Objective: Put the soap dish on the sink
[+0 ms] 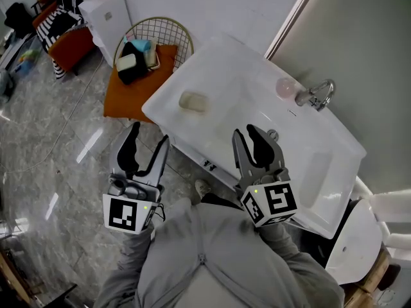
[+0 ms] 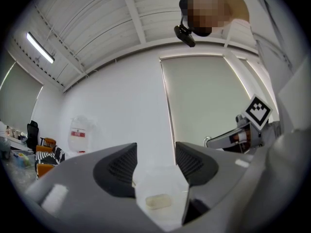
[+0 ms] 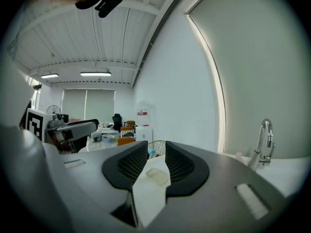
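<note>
Item: soap dish point(image 1: 194, 101), one, pale and translucent, a rounded oblong, lay flat on the left end of the white sink point(image 1: 257, 69), on the level ledge beside the basin and near the corner closest to the basket. Sink: long, white, set at a slant across the head view. A chrome faucet point(image 1: 319, 94) stood at its far rim, and a small pink object point(image 1: 284, 87) sat just beside the faucet. Left tongs point(image 1: 149, 135): held over the grey marbled floor point(image 1: 58, 153) in front of the sink's near edge, jaws apart and gripping nothing. The dish showed in the gap between them, well beyond the tips. Right tongs point(image 1: 244, 131): held over the sink's near rim, jaws likewise apart and clasping nothing, well apart from the dish. Each pair was carried by a person in a grey sleeved top point(image 1: 212, 255). Other items: a wire basket point(image 1: 168, 32) with dark and light contents, resting on an orange surface point(image 1: 125, 98) just left of the sink.
</note>
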`<state>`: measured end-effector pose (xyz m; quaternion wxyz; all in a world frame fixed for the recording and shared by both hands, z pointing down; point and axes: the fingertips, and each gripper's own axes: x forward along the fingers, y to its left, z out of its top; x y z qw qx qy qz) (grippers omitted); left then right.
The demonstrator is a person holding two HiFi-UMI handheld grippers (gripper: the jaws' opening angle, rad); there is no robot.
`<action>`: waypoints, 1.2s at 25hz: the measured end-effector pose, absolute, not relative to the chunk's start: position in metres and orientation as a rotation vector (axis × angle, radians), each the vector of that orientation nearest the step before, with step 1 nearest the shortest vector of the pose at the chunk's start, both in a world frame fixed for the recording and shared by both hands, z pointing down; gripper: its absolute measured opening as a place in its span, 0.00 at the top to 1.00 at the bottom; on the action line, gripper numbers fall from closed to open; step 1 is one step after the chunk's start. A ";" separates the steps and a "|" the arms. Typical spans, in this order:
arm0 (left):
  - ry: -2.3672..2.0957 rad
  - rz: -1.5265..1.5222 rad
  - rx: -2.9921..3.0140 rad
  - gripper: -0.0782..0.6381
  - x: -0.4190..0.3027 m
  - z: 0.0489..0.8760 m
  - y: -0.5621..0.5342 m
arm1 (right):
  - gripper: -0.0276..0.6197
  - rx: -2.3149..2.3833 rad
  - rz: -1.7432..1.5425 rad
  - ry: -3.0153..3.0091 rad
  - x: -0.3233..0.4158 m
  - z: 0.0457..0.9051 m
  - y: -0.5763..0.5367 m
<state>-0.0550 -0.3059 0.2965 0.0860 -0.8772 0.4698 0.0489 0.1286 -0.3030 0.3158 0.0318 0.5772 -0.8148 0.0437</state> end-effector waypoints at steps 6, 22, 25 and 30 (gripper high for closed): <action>1.363 0.133 -2.617 0.52 -0.050 0.299 -0.304 | 0.81 1.780 0.156 -2.498 0.123 0.326 -0.287; 1.318 0.124 -2.640 0.51 -0.040 0.301 -0.305 | 0.81 1.775 0.139 -2.445 0.123 0.335 -0.283; 1.320 0.125 -2.643 0.51 -0.039 0.301 -0.305 | 0.81 1.779 0.140 -2.438 0.124 0.337 -0.283; 1.321 0.124 -2.631 0.51 -0.040 0.299 -0.304 | 0.81 1.781 0.133 -2.434 0.126 0.336 -0.283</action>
